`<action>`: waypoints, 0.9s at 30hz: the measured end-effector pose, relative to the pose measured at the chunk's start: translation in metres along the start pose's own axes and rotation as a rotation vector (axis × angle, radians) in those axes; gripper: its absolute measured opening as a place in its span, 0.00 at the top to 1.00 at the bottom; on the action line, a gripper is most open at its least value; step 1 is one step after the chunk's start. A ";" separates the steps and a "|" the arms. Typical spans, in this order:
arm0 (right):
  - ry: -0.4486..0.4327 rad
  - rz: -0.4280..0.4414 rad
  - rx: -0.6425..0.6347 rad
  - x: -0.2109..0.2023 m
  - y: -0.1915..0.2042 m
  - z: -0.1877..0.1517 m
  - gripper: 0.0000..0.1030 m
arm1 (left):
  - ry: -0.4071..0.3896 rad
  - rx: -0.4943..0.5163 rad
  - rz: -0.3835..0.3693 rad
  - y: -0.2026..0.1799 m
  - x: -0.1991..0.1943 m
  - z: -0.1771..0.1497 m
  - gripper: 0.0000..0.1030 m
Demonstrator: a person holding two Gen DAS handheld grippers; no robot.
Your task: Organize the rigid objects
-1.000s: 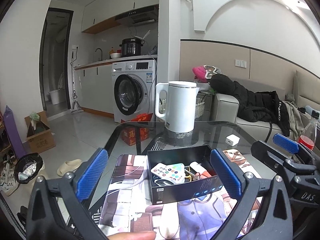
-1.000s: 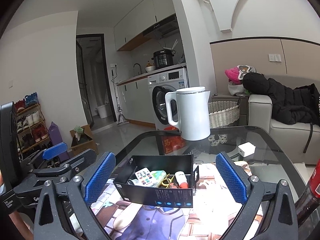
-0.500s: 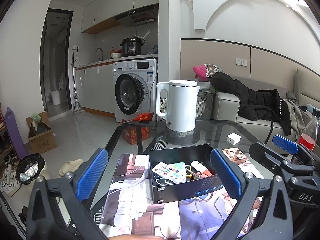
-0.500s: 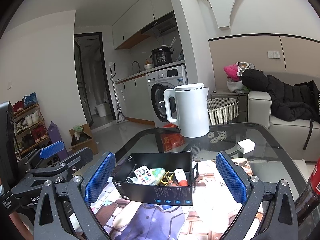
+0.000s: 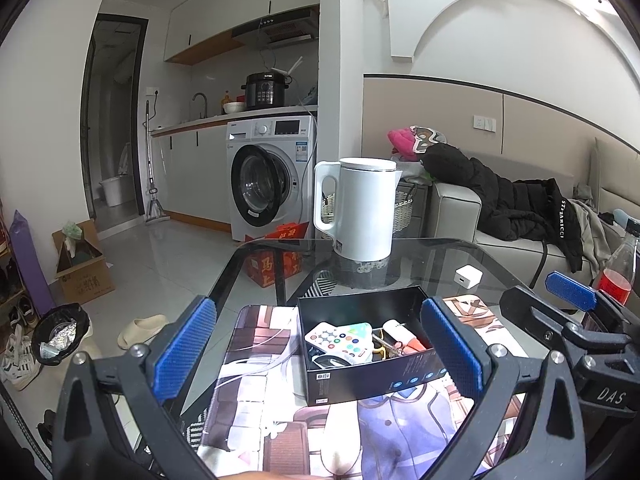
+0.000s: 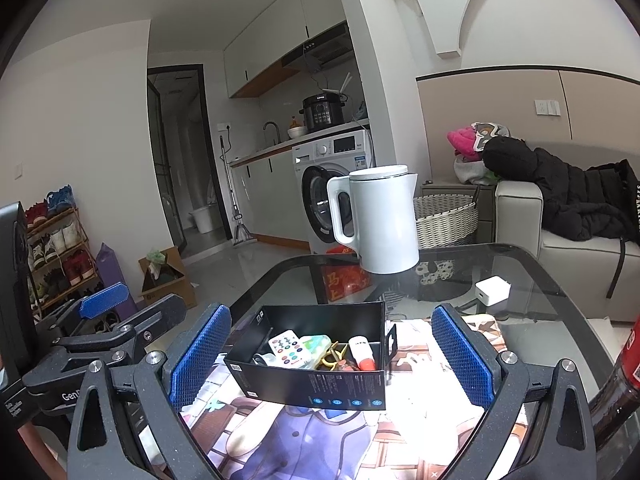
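A black open box (image 5: pixel 372 376) (image 6: pixel 316 380) sits on a printed mat (image 5: pixel 256 364) (image 6: pixel 304 432) on the glass table. Inside lie a white remote with coloured buttons (image 5: pixel 340 338) (image 6: pixel 289 349), a white and red tube (image 5: pixel 400 331) (image 6: pixel 363 354) and a yellow item (image 6: pixel 331 354). My left gripper (image 5: pixel 318 350) hangs open above the mat, its blue pads wide on either side of the box and nothing between them. My right gripper (image 6: pixel 330 358) is open too, straddling the box from a little behind it, holding nothing.
A white kettle (image 5: pixel 360 208) (image 6: pixel 380 220) stands at the table's far edge. A small white charger (image 5: pixel 469 277) (image 6: pixel 492 291) lies right of it. A bottle with red liquid (image 5: pixel 616 268) stands at the right edge. Beyond are a sofa (image 5: pixel 460 216) and washing machine (image 5: pixel 268 180).
Both grippers have drifted slightly; the box sits a touch lower in both views. The fingertip at the left view's bottom edge has nearly slid out of sight. Both stay open.
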State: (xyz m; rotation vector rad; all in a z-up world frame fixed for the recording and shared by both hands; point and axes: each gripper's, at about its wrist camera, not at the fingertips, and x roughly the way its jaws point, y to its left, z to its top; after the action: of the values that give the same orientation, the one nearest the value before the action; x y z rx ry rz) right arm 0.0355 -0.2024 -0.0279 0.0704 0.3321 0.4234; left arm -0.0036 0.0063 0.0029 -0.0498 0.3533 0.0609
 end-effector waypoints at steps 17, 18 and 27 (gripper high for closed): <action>-0.002 -0.008 0.012 -0.003 -0.002 0.001 0.01 | 0.003 -0.009 -0.005 0.003 -0.001 0.001 0.00; -0.002 -0.008 0.013 -0.004 -0.003 0.001 0.01 | 0.002 -0.010 -0.004 0.003 -0.001 0.001 0.00; -0.001 -0.017 0.013 -0.008 -0.001 0.001 0.01 | -0.002 -0.016 0.000 0.004 -0.005 0.002 0.00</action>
State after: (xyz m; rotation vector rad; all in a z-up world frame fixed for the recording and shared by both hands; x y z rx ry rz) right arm 0.0295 -0.2061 -0.0250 0.0804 0.3339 0.4046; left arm -0.0077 0.0097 0.0058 -0.0660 0.3509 0.0644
